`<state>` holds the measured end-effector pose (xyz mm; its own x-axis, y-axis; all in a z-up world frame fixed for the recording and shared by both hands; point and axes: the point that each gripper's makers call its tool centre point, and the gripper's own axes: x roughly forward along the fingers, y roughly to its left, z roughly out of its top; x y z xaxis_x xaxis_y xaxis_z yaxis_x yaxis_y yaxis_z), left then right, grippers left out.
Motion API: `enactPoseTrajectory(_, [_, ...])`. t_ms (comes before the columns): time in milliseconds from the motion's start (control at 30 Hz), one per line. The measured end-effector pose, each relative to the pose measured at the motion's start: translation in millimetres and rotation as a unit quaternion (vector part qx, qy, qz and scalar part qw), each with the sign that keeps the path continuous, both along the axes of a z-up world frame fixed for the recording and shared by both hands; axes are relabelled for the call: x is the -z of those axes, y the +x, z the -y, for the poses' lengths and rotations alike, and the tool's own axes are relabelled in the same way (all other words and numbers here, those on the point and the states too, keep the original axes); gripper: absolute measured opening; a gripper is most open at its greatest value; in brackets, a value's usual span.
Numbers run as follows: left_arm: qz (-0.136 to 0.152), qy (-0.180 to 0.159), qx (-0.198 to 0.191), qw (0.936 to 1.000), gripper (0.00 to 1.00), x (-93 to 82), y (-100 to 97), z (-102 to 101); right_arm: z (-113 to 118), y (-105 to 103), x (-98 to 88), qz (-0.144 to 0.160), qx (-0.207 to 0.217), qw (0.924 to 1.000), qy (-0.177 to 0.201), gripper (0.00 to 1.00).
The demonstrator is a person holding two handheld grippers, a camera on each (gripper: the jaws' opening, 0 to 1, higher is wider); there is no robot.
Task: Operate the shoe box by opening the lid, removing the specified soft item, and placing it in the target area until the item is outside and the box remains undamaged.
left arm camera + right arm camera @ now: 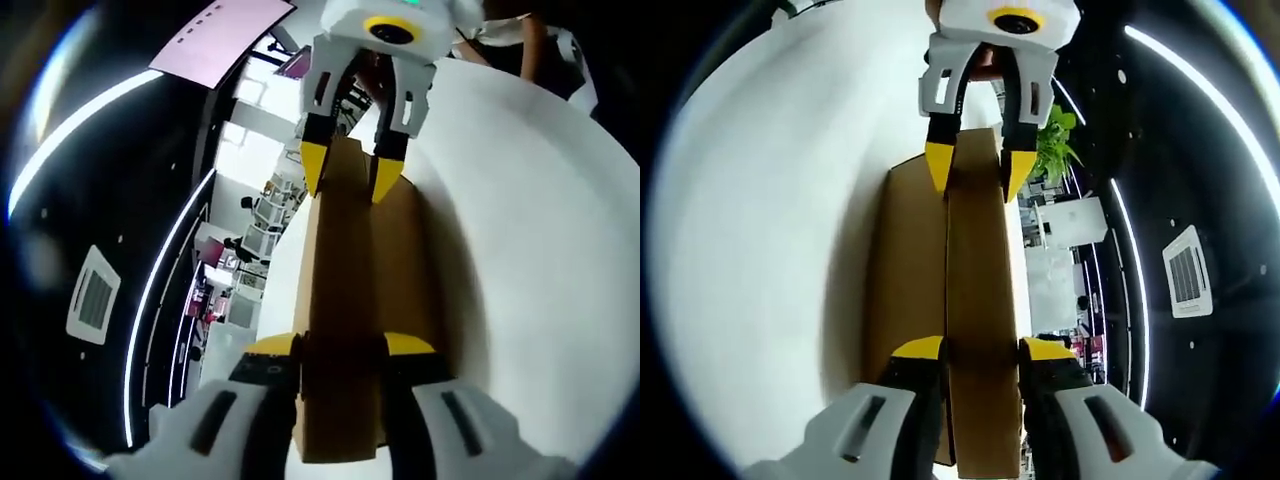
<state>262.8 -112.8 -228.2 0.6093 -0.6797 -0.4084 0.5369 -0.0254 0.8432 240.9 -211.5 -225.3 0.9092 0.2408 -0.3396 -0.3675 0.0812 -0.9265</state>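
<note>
In the left gripper view the left gripper (340, 345) stands at the near end of a brown cardboard shoe box (345, 300), its two yellow-tipped jaws closed against the two faces of a raised cardboard panel that runs away from the camera. At the far end of that same panel the right gripper (346, 172) comes in from the top of the view, its yellow tips set on either side of the cardboard edge. The box rests on a white surface (530, 260) that curves off to one side; whether the panel is the lid or a wall of the box cannot be told. The right gripper view gives the mirror picture: the right gripper (980, 348) clamps the near end of the panel of the shoe box (980, 290), and the left gripper (978, 170) pinches the far end, with the white surface (760, 230) alongside. A potted green plant (1055, 145) shows beyond the box
</note>
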Motion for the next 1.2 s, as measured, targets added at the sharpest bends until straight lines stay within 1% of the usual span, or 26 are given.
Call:
enactPoseTrajectory(100, [-0.002, 0.001, -0.002, 1.0000, 0.31, 0.3, 0.5, 0.0, -0.2, 1.7, 2.4, -0.008, -0.002, 0.9999, 0.008, 0.28])
enactPoseTrajectory(200, [-0.003, 0.002, -0.002, 1.0000, 0.31, 0.6, 0.1, 0.3, -1.1, 4.1, 4.4, -0.010, -0.003, 0.9999, 0.006, 0.29])
enactPoseTrajectory(333, [-0.005, 0.003, -0.003, 1.0000, 0.31, 0.1, 0.2, 0.4, -0.9, 3.6, 3.5, -0.011, -0.006, 0.9999, 0.006, 0.28])
enactPoseTrajectory(733, [0.001, 0.006, -0.001, 1.0000, 0.32, -0.1, 2.4, 0.9, -1.9, 3.0, -0.1, -0.013, -0.010, 0.9999, 0.001, 0.28])
enactPoseTrajectory(800, [-0.004, 0.002, -0.006, 1.0000, 0.31, -0.9, 2.9, 1.4, -1.8, 3.4, -0.1, -0.013, -0.009, 0.9999, 0.001, 0.28])
enactPoseTrajectory(933, [-0.005, 0.005, -0.012, 0.9999, 0.31, -0.6, 2.1, 2.1, -0.9, 3.4, 0.2, -0.015, -0.006, 0.9998, 0.008, 0.28])
enactPoseTrajectory(1067, [-0.011, -0.001, -0.010, 0.9999, 0.31, -1.5, 1.6, 1.9, -0.6, 3.1, -0.4, -0.018, -0.004, 0.9998, 0.008, 0.28])
enactPoseTrajectory(1200, [-0.008, -0.003, -0.012, 0.9999, 0.31, -4.3, 1.7, 2.6, 0.0, 3.5, -3.4, -0.020, -0.004, 0.9998, -0.001, 0.28])
